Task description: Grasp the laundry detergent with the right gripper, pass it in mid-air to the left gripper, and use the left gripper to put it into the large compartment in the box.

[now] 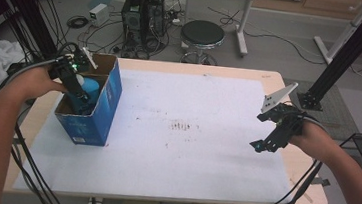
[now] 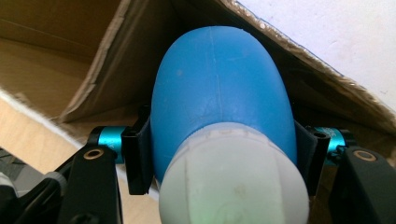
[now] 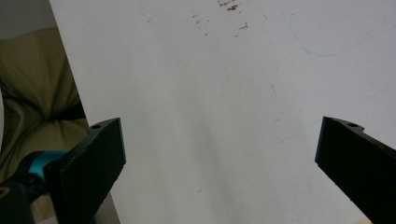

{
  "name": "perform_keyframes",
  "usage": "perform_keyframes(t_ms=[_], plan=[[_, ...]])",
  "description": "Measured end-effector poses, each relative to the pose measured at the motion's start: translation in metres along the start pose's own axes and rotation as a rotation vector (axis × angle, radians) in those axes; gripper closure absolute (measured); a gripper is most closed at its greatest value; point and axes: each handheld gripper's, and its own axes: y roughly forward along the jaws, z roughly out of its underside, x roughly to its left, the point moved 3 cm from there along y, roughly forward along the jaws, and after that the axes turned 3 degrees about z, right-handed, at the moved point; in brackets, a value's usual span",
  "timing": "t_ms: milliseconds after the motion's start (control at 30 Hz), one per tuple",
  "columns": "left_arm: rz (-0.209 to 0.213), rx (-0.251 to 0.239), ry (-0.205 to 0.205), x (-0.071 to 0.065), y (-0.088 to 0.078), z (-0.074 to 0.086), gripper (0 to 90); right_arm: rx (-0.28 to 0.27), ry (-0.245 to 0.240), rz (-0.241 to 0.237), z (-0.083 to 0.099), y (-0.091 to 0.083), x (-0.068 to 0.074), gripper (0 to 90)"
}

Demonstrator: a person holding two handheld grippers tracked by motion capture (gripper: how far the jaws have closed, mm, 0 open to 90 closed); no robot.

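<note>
A blue bottle with a white cap (image 2: 219, 93) is clamped between the black jaws of my left gripper (image 2: 223, 156), cap end toward the camera. In the high view my left gripper (image 1: 75, 89) holds the blue bottle (image 1: 90, 87) down inside an open blue cardboard box (image 1: 98, 119) at the table's left side. The box's brown inner walls and flaps (image 2: 70, 60) surround the bottle. Over the white sheet near the table's right edge, my right gripper (image 1: 261, 140) hovers with its jaws wide apart and only bare white sheet (image 3: 219, 116) between them.
A white sheet (image 1: 179, 147) covers most of the wooden table (image 1: 307, 179). Small dark specks (image 1: 182, 126) mark its middle. Beyond the far edge stand a black stool (image 1: 203, 34) and computer towers (image 1: 145, 10). Cables hang off the near edge by both forearms.
</note>
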Motion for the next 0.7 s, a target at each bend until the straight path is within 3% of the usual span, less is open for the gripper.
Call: perform_keyframes(t_ms=[33, 100, 233, 333, 400, 433, 467, 500, 533, 567, 667, 700], plan=[[0.0, -0.012, -0.014, -0.001, 0.004, 0.0, 37.5, 0.0, 0.003, 0.002, 0.0, 0.0, 0.0, 0.8], [0.008, 0.018, 0.012, 0.0, 0.007, 0.001, 37.5, 0.005, 0.006, -0.004, 0.001, 0.002, 0.001, 0.7], [0.015, 0.029, 0.015, 0.0, 0.015, 0.001, 37.5, -0.003, 0.006, -0.008, 0.001, 0.003, 0.0, 0.7], [0.018, 0.022, -0.005, -0.001, 0.019, 0.001, 37.5, -0.002, 0.007, -0.006, 0.001, 0.004, 0.0, 0.7], [0.018, 0.03, 0.011, 0.0, 0.018, 0.001, 37.4, -0.002, 0.01, -0.004, 0.001, 0.004, 0.001, 0.7], [0.02, 0.006, -0.022, -0.002, 0.02, 0.001, 37.4, 0.001, 0.012, -0.005, 0.001, 0.004, 0.001, 0.7], [0.017, 0.033, 0.011, 0.0, 0.019, 0.002, 37.4, -0.003, 0.009, -0.004, 0.001, 0.004, 0.001, 0.7], [0.017, 0.031, 0.009, 0.0, 0.019, 0.002, 37.4, -0.004, 0.007, -0.007, 0.001, 0.004, 0.001, 0.7], [0.017, -0.015, -0.042, -0.003, 0.022, 0.001, 37.3, -0.002, 0.002, -0.009, 0.002, 0.005, 0.001, 0.7], [0.02, 0.028, 0.0, 0.0, 0.02, 0.002, 37.3, 0.001, 0.008, -0.008, 0.002, 0.005, 0.001, 0.7], [0.028, 0.028, 0.004, 0.001, 0.02, 0.001, 37.1, 0.0, 0.01, -0.011, 0.002, 0.005, 0.002, 0.7], [0.026, -0.021, -0.048, -0.002, 0.023, 0.0, 37.0, -0.004, 0.005, -0.011, 0.002, 0.005, 0.001, 0.7]])
